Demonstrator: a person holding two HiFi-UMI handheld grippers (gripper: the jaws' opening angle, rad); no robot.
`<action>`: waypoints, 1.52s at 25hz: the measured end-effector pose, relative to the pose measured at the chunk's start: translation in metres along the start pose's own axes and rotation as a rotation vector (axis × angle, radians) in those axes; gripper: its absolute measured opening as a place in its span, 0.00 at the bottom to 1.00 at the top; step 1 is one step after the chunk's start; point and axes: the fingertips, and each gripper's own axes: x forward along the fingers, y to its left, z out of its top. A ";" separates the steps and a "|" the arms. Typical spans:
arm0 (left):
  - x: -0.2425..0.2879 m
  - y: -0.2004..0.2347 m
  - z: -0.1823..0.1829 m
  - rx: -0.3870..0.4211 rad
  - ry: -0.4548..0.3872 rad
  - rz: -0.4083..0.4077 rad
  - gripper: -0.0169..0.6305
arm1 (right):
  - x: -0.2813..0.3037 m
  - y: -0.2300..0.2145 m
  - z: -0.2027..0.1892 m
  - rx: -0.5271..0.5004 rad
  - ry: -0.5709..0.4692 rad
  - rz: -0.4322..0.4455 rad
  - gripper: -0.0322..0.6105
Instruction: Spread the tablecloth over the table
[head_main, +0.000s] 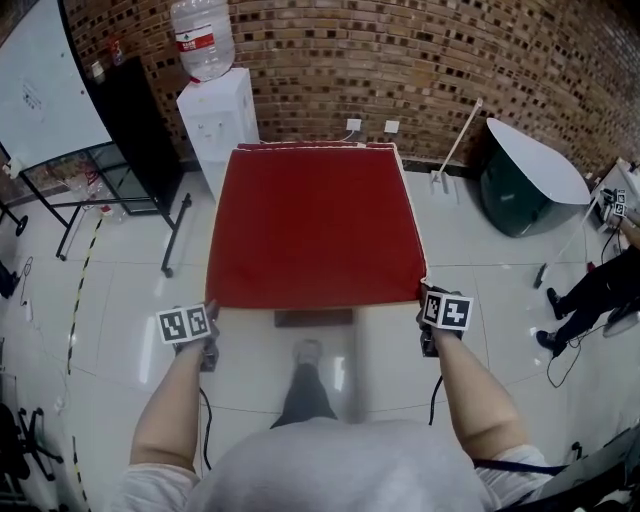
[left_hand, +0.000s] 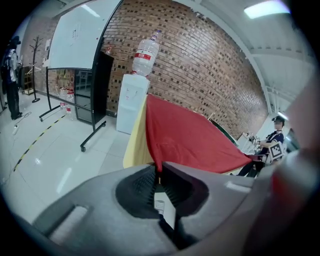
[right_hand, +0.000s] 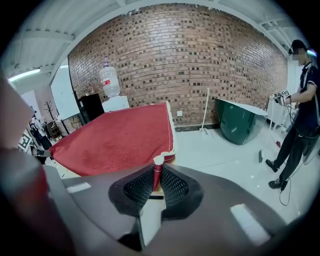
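Note:
A red tablecloth (head_main: 312, 225) lies spread over the table, its near edge stretched between my two grippers. My left gripper (head_main: 209, 318) is shut on the cloth's near left corner (left_hand: 159, 169); my right gripper (head_main: 425, 300) is shut on the near right corner (right_hand: 157, 172). In the left gripper view the red tablecloth (left_hand: 195, 137) runs away from the jaws, with a pale yellow under-layer (left_hand: 136, 142) hanging at its left side. The right gripper view shows the red tablecloth (right_hand: 120, 137) reaching back toward the brick wall.
A white water dispenser (head_main: 218, 115) with a bottle stands behind the table's far left corner. A whiteboard on a black stand (head_main: 60, 90) is at the left. A tipped green table (head_main: 525, 180) lies at the right. A person (right_hand: 300, 115) stands at the far right.

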 end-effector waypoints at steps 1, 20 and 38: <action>0.001 0.000 0.000 0.001 -0.003 -0.002 0.04 | 0.000 0.000 0.000 0.002 -0.005 0.004 0.09; -0.086 -0.059 -0.008 -0.038 -0.153 -0.239 0.16 | -0.106 0.047 -0.038 -0.040 -0.071 0.183 0.05; -0.208 -0.243 -0.083 0.305 -0.102 -0.715 0.03 | -0.235 0.293 -0.092 -0.179 -0.042 0.804 0.05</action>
